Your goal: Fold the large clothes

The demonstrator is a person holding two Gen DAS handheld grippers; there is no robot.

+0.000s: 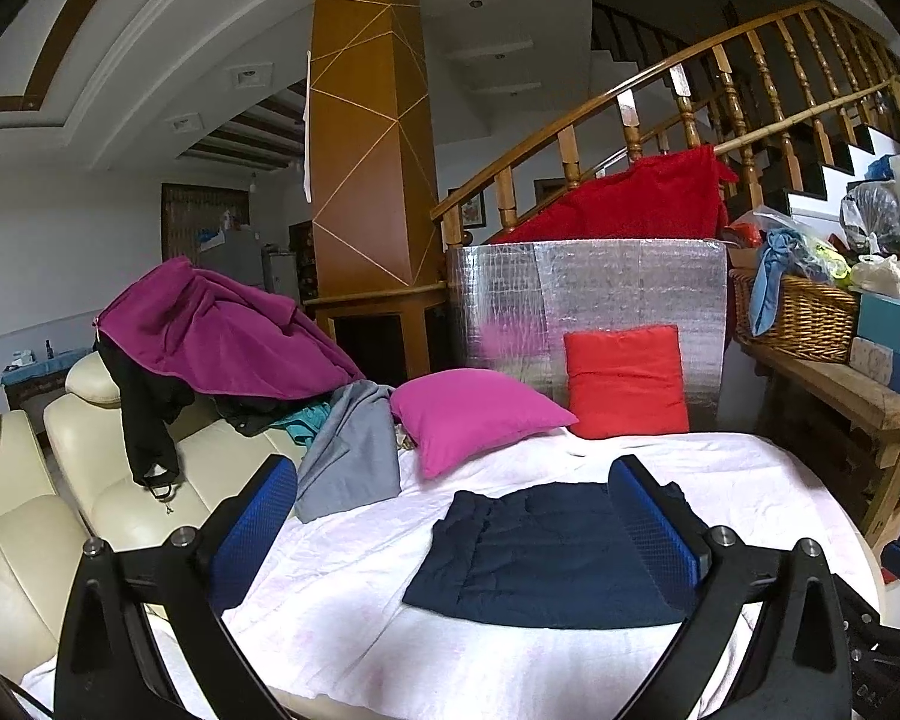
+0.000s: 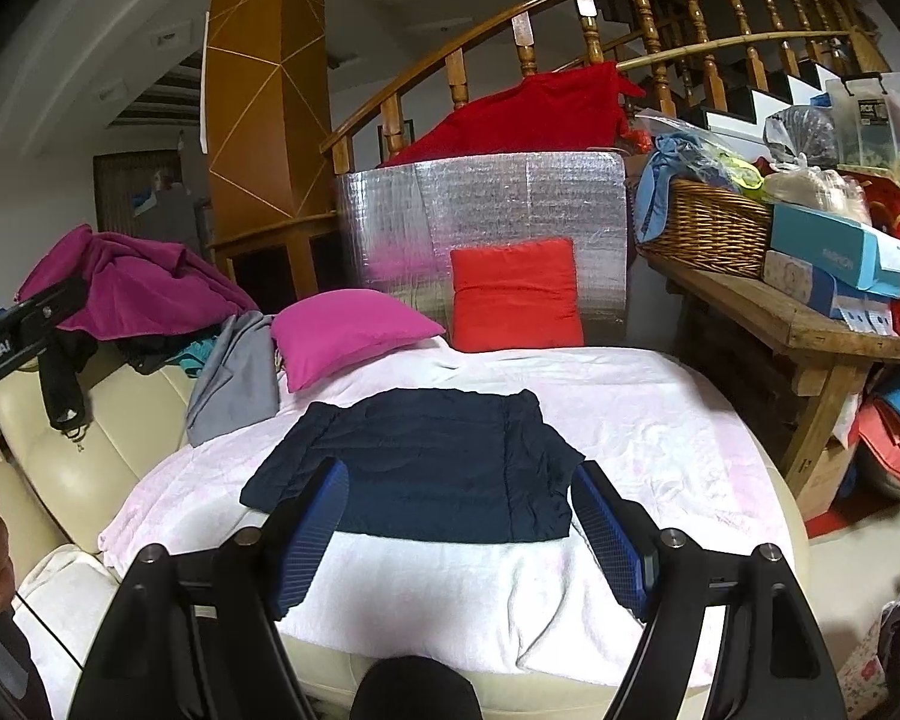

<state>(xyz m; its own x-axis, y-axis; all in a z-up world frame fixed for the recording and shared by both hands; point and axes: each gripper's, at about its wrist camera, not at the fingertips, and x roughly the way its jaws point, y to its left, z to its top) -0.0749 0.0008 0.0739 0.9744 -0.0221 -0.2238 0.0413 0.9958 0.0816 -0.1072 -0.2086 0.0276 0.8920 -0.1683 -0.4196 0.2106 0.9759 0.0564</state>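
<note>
A dark navy garment lies folded into a flat rectangle on the white sheet; it also shows in the right wrist view. My left gripper is open and empty, held above the sheet, its right pad overlapping the garment's right edge in view. My right gripper is open and empty, hovering over the garment's near edge. A grey garment hangs over the sheet's left edge, and a magenta garment is heaped on the sofa back with black clothing under it.
A magenta pillow and a red pillow sit at the back of the sheet against a silver foil panel. A cream leather sofa is at the left. A wooden bench with a wicker basket and boxes stands at the right.
</note>
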